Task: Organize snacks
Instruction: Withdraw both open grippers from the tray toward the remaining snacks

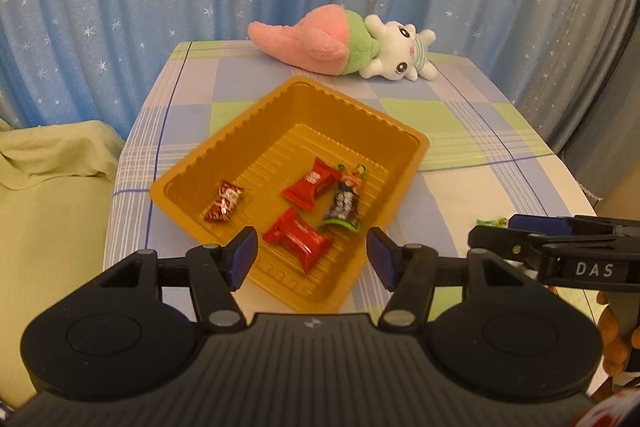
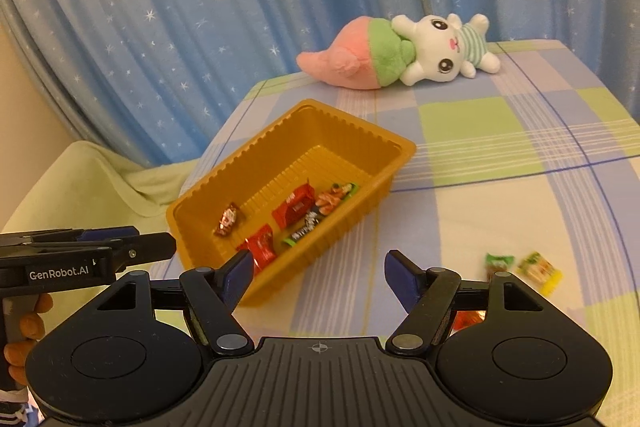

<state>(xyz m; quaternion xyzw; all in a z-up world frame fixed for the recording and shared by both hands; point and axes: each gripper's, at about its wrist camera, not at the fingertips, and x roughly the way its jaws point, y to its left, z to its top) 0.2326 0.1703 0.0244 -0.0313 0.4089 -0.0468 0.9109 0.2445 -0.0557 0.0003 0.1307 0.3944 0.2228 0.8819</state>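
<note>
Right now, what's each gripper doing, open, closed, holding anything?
Left gripper: open, holding nothing.
Right gripper: open, holding nothing.

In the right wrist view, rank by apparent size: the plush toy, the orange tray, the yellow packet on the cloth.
1. orange tray
2. plush toy, though it lies farther back, so its true size versus the tray is unsure
3. yellow packet, clearly smallest
</note>
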